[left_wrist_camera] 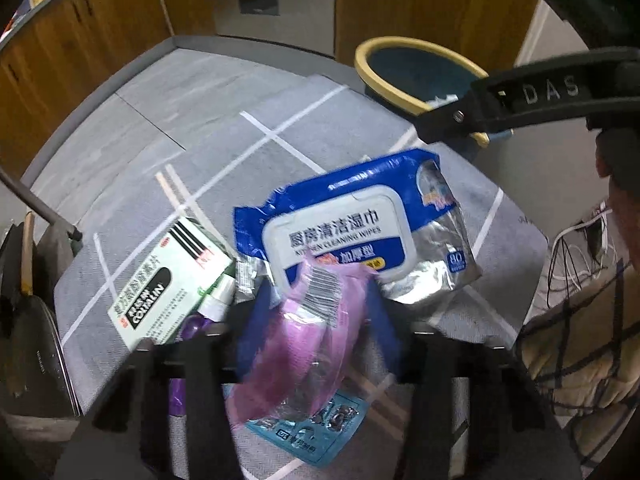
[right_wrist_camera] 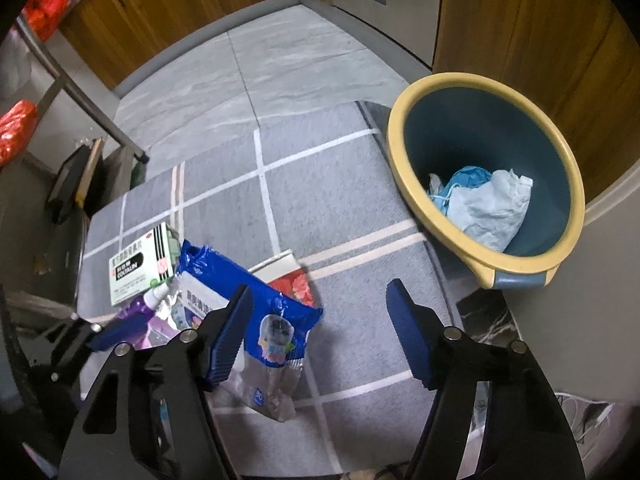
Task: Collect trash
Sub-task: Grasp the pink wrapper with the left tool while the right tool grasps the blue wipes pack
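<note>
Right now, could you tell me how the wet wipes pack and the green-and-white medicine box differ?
The wet wipes pack is a soft, crinkled blue-and-silver pouch; the medicine box is a rigid, sharp-edged green-and-white carton. The pack looks larger than the box. Both lie flat on the grey checked mat.

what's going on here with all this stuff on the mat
A person with a gripper in each hand is collecting trash off a grey checked mat. The left gripper has a crumpled pink plastic wrapper between its fingers. The right gripper hangs open beside a blue wet-wipes pack, holding nothing. A medicine box lies nearby. The yellow-rimmed bin already holds crumpled tissue.
</note>
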{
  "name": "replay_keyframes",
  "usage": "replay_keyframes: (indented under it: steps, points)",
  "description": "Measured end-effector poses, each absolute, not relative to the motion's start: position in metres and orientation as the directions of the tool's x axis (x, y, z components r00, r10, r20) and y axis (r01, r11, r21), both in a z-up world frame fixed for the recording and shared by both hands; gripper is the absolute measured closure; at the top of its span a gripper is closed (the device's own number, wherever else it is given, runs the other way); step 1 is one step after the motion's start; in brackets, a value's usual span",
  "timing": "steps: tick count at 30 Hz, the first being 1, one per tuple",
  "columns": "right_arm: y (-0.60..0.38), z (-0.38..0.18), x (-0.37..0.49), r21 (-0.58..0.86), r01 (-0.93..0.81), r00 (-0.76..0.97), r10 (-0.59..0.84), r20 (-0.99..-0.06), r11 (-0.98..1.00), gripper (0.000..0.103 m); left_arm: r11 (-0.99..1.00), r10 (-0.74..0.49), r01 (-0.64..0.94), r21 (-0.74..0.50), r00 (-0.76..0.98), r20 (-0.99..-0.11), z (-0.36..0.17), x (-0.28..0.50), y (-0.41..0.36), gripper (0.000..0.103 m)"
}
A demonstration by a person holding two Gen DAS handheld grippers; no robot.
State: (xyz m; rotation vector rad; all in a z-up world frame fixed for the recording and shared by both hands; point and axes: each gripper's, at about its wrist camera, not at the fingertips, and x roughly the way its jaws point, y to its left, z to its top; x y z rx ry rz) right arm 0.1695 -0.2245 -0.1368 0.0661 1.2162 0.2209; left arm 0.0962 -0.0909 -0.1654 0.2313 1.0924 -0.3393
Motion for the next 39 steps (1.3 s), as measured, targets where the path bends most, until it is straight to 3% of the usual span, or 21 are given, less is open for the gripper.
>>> replay_keyframes:
  steps: [1, 2, 3, 22, 26, 29, 35, 38, 39]
  points:
    - [-0.223, -0.138, 0.170, 0.170, -0.139, 0.323, 0.207, -0.924, 0.976, 0.033, 0.924, -0.157, 0.382, 0.016, 0.416, -0.896, -0.165, 0.096, -0.091, 0.068]
    - [-0.222, -0.140, 0.170, 0.171, -0.144, 0.317, 0.210, -0.925, 0.975, 0.033, 0.924, -0.164, 0.382, 0.008, 0.416, -0.895, -0.164, 0.097, -0.091, 0.077]
    - [-0.221, -0.141, 0.170, 0.174, -0.148, 0.313, 0.213, -0.925, 0.974, 0.033, 0.925, -0.177, 0.380, -0.006, 0.416, -0.892, -0.160, 0.098, -0.090, 0.097]
    - [-0.195, -0.169, 0.173, 0.139, -0.276, 0.220, 0.203, -0.954, 0.951, 0.034, 0.977, -0.124, 0.212, -0.012, 0.526, -0.841, -0.117, 0.106, -0.040, 0.100]
    - [-0.193, -0.177, 0.173, 0.194, -0.292, 0.165, 0.249, -0.954, 0.936, 0.069, 0.976, -0.121, 0.218, -0.004, 0.528, -0.840, -0.116, 0.106, -0.042, 0.100]
    - [-0.188, -0.178, 0.171, 0.221, -0.315, 0.141, 0.276, -0.951, 0.923, 0.076, 0.976, -0.123, 0.216, -0.006, 0.531, -0.839, -0.115, 0.106, -0.041, 0.100]
    - [-0.190, -0.179, 0.167, 0.252, -0.332, 0.089, 0.296, -0.951, 0.909, 0.073, 0.976, -0.119, 0.216, -0.002, 0.534, -0.837, -0.114, 0.105, -0.039, 0.100]
    - [-0.193, -0.179, 0.163, 0.258, -0.354, 0.058, 0.297, -0.953, 0.899, 0.058, 0.977, -0.117, 0.215, 0.001, 0.534, -0.838, -0.113, 0.104, -0.038, 0.100]
    - [-0.192, -0.181, 0.161, 0.245, -0.372, 0.044, 0.281, -0.959, 0.895, 0.057, 0.977, -0.117, 0.215, 0.000, 0.532, -0.838, -0.113, 0.104, -0.038, 0.100]
